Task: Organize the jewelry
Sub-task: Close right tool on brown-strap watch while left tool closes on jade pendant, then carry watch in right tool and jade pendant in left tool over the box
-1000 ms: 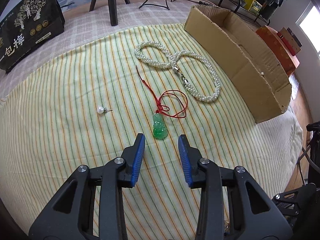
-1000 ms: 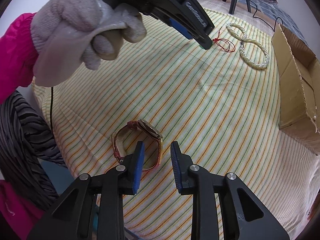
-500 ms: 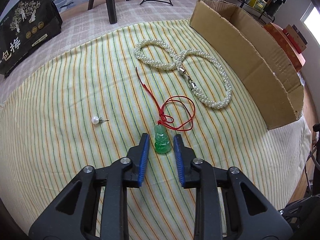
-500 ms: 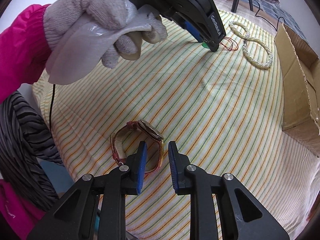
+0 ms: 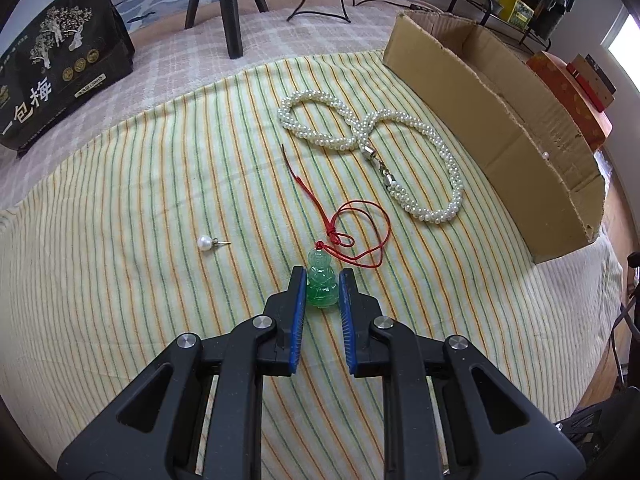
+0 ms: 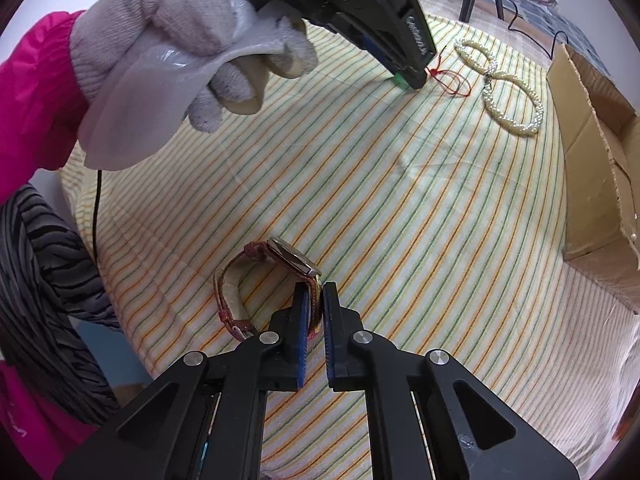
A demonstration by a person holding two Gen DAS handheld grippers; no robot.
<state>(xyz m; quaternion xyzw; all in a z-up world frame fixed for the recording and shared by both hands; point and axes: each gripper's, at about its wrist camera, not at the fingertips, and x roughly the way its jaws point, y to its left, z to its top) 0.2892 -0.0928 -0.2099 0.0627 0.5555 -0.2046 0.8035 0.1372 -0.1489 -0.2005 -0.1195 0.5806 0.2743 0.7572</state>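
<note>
A green jade pendant (image 5: 320, 285) on a red cord (image 5: 362, 236) lies on the striped cloth. My left gripper (image 5: 322, 280) is shut on the pendant, both pads touching its sides; it also shows in the right wrist view (image 6: 412, 78). A pearl necklace (image 5: 416, 168) lies beyond it and a pearl earring (image 5: 205, 243) to the left. My right gripper (image 6: 315, 292) is shut on the strap of a red-strapped watch (image 6: 276, 268) near the cloth's front edge.
An open cardboard box (image 5: 500, 132) stands at the right with a small pearl (image 5: 544, 155) on its inner wall. A black bag (image 5: 56, 80) and tripod legs (image 5: 232, 12) stand at the back. The gloved hand (image 6: 180, 60) holds the left gripper.
My left gripper moved forward and closed around the pendant. My right gripper advanced and closed on the watch strap.
</note>
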